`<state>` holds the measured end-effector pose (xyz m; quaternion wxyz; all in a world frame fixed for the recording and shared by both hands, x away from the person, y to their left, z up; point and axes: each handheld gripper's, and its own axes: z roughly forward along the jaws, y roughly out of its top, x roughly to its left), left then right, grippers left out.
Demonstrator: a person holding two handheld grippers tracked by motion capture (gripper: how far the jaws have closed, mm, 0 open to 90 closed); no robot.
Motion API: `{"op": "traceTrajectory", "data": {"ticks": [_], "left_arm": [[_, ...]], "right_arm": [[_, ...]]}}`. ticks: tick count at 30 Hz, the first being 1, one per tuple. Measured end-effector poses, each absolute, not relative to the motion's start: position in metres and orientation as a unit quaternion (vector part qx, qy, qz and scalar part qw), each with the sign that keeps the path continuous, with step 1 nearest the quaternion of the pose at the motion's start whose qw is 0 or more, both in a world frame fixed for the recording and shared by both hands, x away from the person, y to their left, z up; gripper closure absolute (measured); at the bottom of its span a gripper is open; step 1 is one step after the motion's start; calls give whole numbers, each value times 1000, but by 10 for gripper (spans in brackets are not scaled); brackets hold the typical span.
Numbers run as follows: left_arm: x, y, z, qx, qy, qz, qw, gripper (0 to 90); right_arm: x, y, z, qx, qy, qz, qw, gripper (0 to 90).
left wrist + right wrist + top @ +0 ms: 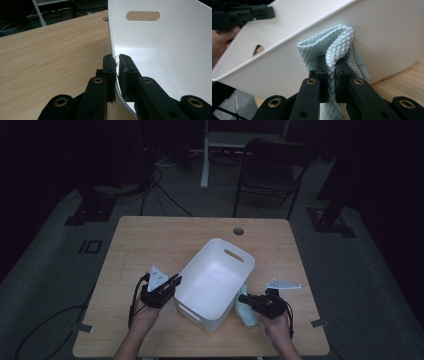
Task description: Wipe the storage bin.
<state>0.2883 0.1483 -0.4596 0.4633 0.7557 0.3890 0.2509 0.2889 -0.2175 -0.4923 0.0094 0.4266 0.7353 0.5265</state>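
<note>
High view: two hand-held grippers work at a white bin (pixel 212 282) on a wooden table (pixel 150 245).

Left gripper (pixel 167 287) has its jaws closed on the bin's left wall, one jaw inside and one outside. Right gripper (pixel 247 299) pinches a pale blue quilted cloth (pixel 246 312) tightly between its jaws, just beside the bin's right outer wall near the table's near right corner. A small grey plate (pixel 283 284) lies on the table farther right.

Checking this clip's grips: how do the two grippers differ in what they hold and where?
The left gripper pinches the white bin's rigid rim; the right gripper pinches a soft pale-blue cloth. The left works at the bin's left wall, the right outside its right wall. Both are shut.
</note>
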Motion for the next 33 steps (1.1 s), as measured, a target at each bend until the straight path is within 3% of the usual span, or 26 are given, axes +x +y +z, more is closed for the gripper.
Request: {"op": "traceTrajectory", "data": {"ticks": [18, 24, 33], "left_arm": [[288, 147, -460, 753, 392, 251, 464, 834], [287, 145, -459, 753, 395, 256, 460, 834], [286, 142, -460, 752, 396, 270, 453, 834]], "right_arm": [[306, -214, -537, 473, 753, 458, 10, 843], [303, -214, -531, 471, 752, 461, 6, 844], [271, -205, -490, 414, 746, 522, 5, 843]]}}
